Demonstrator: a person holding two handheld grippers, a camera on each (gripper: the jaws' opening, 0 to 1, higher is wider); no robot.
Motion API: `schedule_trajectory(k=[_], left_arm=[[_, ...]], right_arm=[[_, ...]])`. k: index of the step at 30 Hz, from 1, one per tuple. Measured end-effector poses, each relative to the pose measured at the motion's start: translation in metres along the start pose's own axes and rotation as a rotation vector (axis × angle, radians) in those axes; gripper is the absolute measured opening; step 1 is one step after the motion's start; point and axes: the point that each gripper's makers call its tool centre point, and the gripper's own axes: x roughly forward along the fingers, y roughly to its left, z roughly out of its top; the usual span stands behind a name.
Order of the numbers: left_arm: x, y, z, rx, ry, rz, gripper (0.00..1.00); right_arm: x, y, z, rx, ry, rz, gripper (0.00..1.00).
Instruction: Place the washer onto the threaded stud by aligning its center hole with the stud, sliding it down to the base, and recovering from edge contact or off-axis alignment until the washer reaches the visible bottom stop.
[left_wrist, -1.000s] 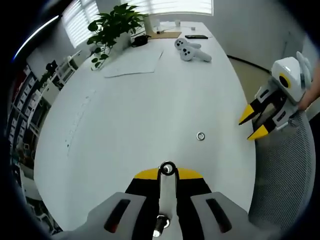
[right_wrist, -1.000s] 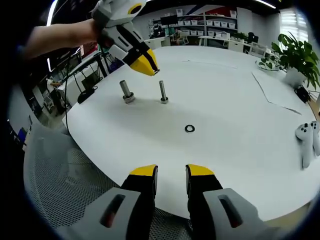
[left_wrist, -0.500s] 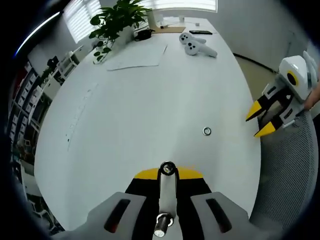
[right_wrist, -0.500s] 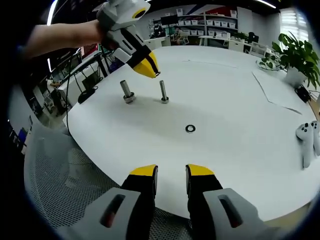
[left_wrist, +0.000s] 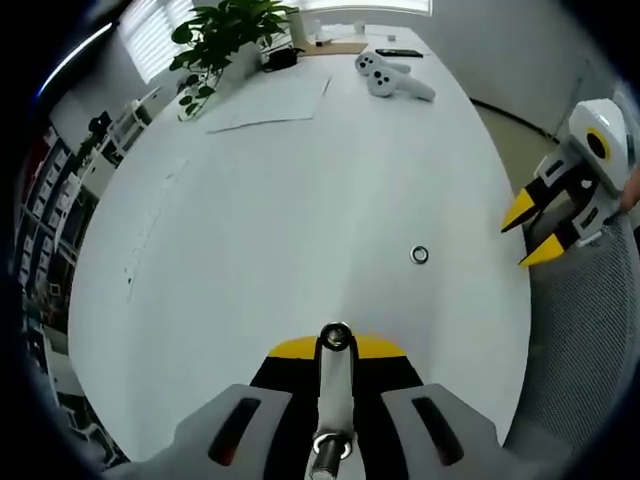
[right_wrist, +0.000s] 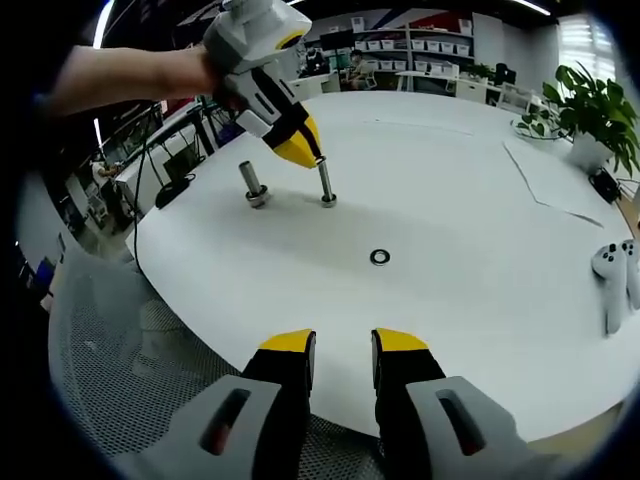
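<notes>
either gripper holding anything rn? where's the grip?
Left gripper is shut on a stud, gripped near its top. Right gripper is open, holding nothing.

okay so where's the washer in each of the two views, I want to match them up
Left gripper view: the washer lies flat on the white table, right of centre, between the stud at the left tool and the right tool.
Right gripper view: the washer lies near the centre, ahead of the right tool.
Shared landmark: the white game controllers.
</notes>
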Motion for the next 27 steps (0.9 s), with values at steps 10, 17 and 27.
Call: schedule_trajectory(k=[10, 17, 27], left_arm=[[0.007, 0.002, -0.004, 0.002, 0.03, 0.001, 0.08], [0.014, 0.004, -0.007, -0.008, 0.052, 0.005, 0.08], [0.034, 0.001, -0.015, 0.015, 0.113, -0.004, 0.08]], right_arm=[[0.0, 0.002, 0.0, -0.005, 0.0, 0.011, 0.26], [0.0, 0.003, 0.0, -0.004, -0.001, 0.018, 0.26], [0.0, 0.004, 0.001, 0.004, -0.006, 0.022, 0.26]])
